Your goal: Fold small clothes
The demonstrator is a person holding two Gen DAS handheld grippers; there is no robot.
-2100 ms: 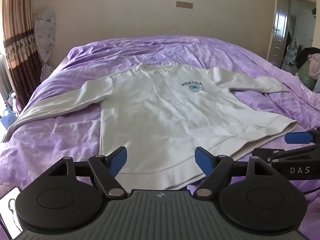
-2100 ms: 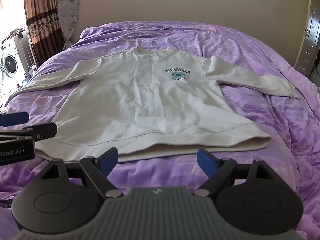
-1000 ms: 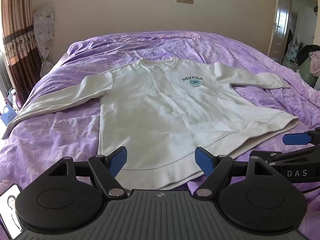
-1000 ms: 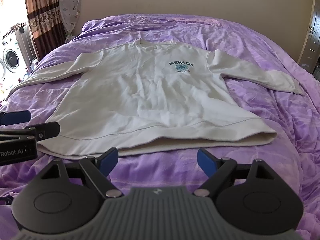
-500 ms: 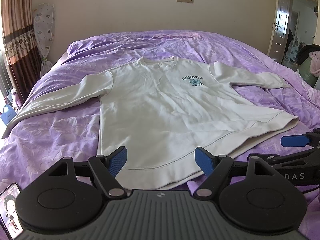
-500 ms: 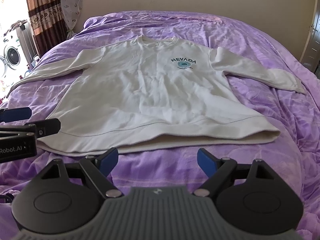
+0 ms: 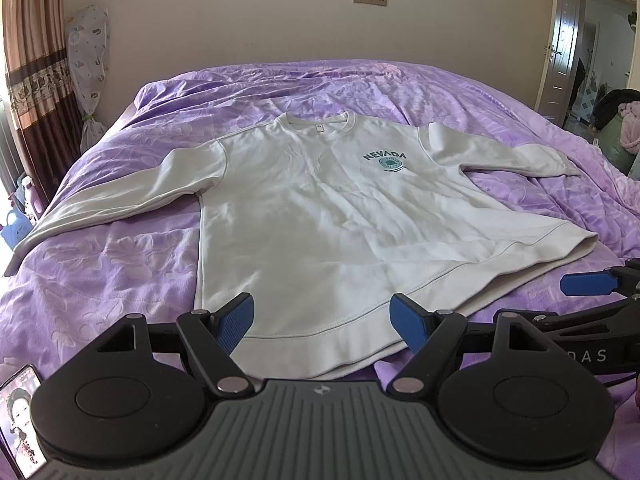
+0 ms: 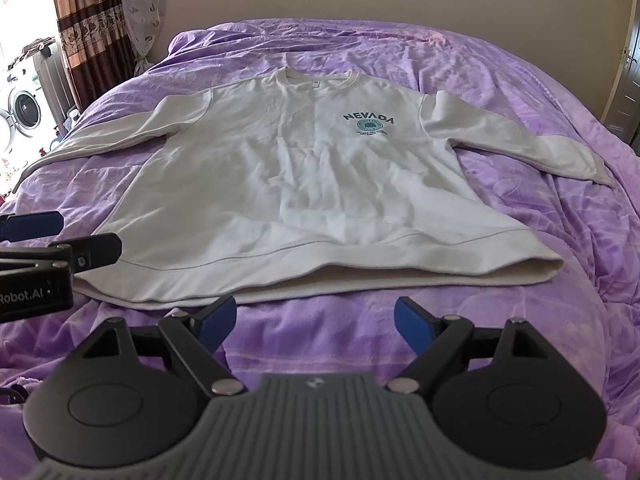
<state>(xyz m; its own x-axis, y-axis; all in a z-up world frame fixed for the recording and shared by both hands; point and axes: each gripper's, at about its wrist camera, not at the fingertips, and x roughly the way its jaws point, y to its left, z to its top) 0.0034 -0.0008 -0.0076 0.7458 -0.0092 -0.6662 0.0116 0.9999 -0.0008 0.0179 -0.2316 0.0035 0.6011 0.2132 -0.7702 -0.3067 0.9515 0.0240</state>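
sweatshirt (image 7: 320, 216): cream, teal print | bedspread (image 7: 120, 264): purple, floral | curtain (image 7: 32, 80): brown, patterned band

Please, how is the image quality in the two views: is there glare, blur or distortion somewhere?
Left wrist view: sharp; fisheye bends the door and dark corners show; sweatshirt evenly lit. Right wrist view: the window area beside the curtain is overexposed, washing out detail near the washing machine; the sweatshirt middle looks bright, but NEVADA print stays readable.
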